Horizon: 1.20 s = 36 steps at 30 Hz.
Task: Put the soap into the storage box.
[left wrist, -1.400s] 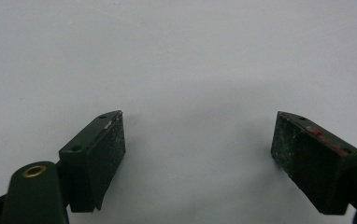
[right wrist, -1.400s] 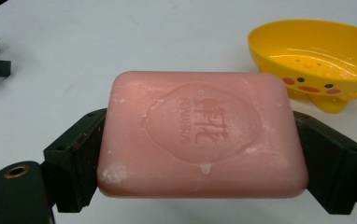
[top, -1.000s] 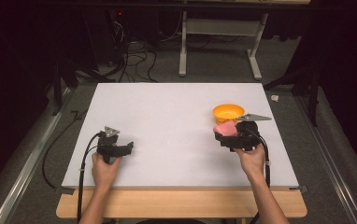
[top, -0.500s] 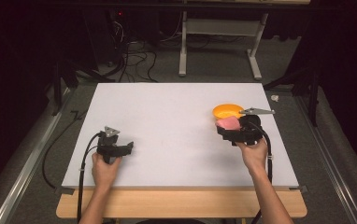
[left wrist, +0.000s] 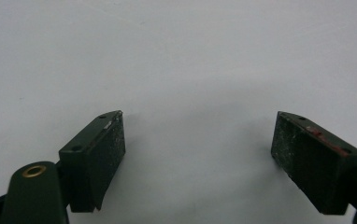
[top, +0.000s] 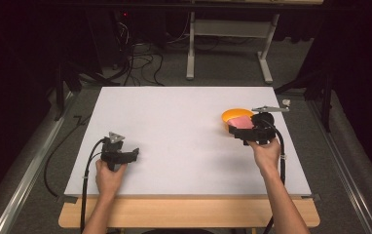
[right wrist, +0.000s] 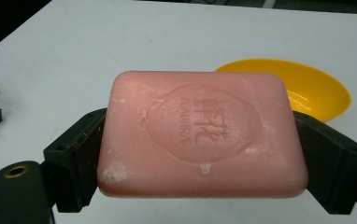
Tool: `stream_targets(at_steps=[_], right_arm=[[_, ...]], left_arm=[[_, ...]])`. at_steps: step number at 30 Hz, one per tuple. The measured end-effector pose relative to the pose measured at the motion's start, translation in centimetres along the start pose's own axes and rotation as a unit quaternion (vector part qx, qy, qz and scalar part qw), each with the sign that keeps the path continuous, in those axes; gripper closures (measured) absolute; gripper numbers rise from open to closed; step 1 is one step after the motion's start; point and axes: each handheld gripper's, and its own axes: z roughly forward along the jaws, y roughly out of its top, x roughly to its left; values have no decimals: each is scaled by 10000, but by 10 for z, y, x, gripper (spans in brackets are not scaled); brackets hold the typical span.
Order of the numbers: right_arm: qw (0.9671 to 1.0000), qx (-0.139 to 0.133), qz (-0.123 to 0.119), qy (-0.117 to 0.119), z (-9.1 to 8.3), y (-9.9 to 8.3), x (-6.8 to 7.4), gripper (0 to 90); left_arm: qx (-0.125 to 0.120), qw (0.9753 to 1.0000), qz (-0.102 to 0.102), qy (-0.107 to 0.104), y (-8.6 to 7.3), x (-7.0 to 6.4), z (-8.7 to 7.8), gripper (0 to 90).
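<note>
A pink bar of soap (right wrist: 200,135) with an embossed stamp is clamped flat between the two black jaws of my right gripper (right wrist: 200,158). In the high view the soap (top: 243,122) and my right gripper (top: 245,129) hover at the near edge of a shallow yellow dish (top: 232,115) on the right of the table. The yellow dish (right wrist: 307,88) lies just beyond the soap in the right gripper view. My left gripper (top: 131,155) rests at the front left of the white table top, open, with only bare white surface between its pads (left wrist: 99,154).
The white table top (top: 174,126) has a wooden strip along its near edge. A small pale item (top: 286,102) lies near the far right corner. Cables and a metal stand's legs (top: 190,58) are on the floor behind the table.
My right gripper has carried the soap away from the person and up to the yellow dish. The left gripper has stayed put.
</note>
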Motion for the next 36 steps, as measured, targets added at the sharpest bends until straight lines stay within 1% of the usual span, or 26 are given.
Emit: stream_targets(at_steps=[3,12,15,19,21,24,25,27,32,34,36], right_arm=[[9999,90,-14,-88,4,2,-2,137],[9996,165,75,-222,11,12,-8,138],[9993,203,48,-312,14,16,-9,137],[9989,280,71,-373,20,20,-11,137],[9984,340,118,-432,23,22,-12,137],[9981,354,196,-461,28,26,-14,138],[9974,435,223,-525,32,29,-15,137],[9971,472,233,-544,33,30,-16,137],[9957,582,239,-678,44,35,-18,137],[9945,661,338,-744,50,35,-20,137],[9943,663,340,-760,52,35,-21,137]], left_arm=[[0,10000,1,1,0,0,0,180],[-5,10000,-1,6,0,0,0,180],[-5,10000,-1,8,0,0,0,180],[-7,10000,-4,6,0,0,0,180],[-5,10000,-2,6,0,0,0,180],[1,10000,0,-1,0,0,0,180],[1,10000,0,-1,0,0,0,180],[1,10000,-1,-2,0,0,0,180],[1,10000,-1,-2,0,0,0,180],[-9,10000,-12,0,0,0,0,180],[-14,10000,-14,4,0,0,0,180]])
